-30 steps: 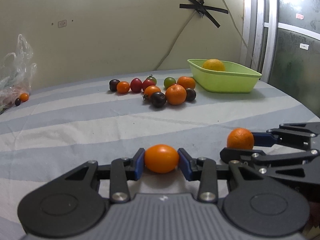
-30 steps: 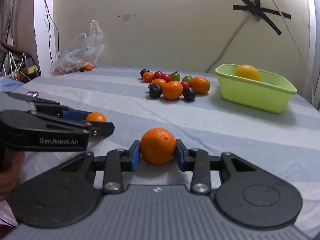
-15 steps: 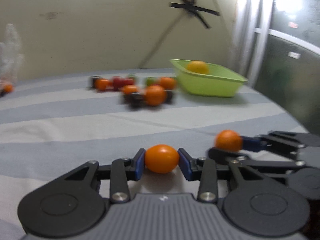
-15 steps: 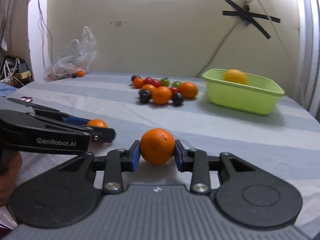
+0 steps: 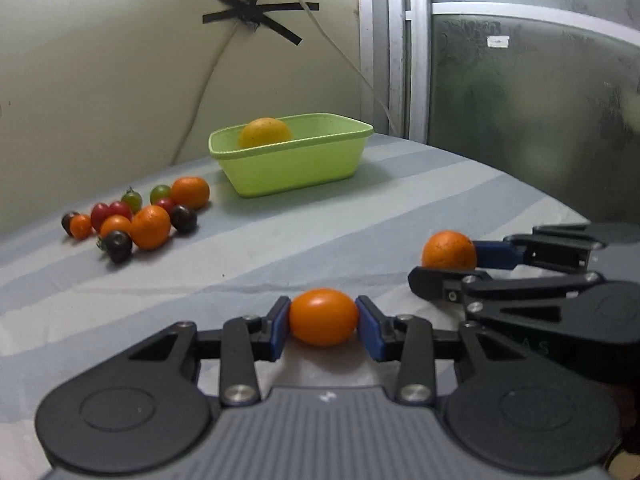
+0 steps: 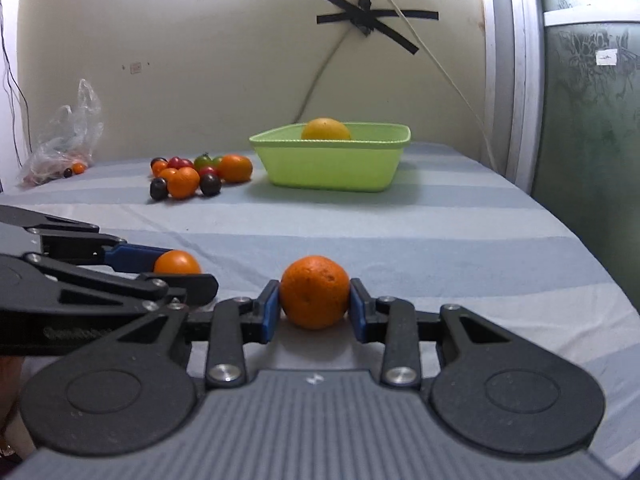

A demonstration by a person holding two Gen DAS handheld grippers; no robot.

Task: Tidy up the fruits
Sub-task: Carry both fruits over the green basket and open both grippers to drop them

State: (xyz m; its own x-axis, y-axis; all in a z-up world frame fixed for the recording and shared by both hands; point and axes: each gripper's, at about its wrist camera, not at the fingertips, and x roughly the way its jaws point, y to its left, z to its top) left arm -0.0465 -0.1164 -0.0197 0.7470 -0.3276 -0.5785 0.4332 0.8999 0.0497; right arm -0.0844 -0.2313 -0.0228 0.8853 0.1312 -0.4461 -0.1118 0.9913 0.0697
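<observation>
A smooth orange tomato (image 5: 323, 317) and a dimpled mandarin (image 6: 315, 292) are each clamped between blue pads above the striped cloth. A green tub (image 6: 332, 162) holds one yellow citrus (image 6: 325, 129). Mixed small fruits (image 6: 192, 176) lie clustered just beside the tub.

One green tub (image 6: 332, 164), one plastic bag (image 6: 64, 136), two hand-held grippers (each gripping fruit)

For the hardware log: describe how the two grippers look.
Both look alike: the left gripper and right gripper have black linkage arms with silver screws, blue pads, two round black discs and a ribbed grey body with a small white mark. The left one's side carries faint lettering, too blurred to read.
</observation>
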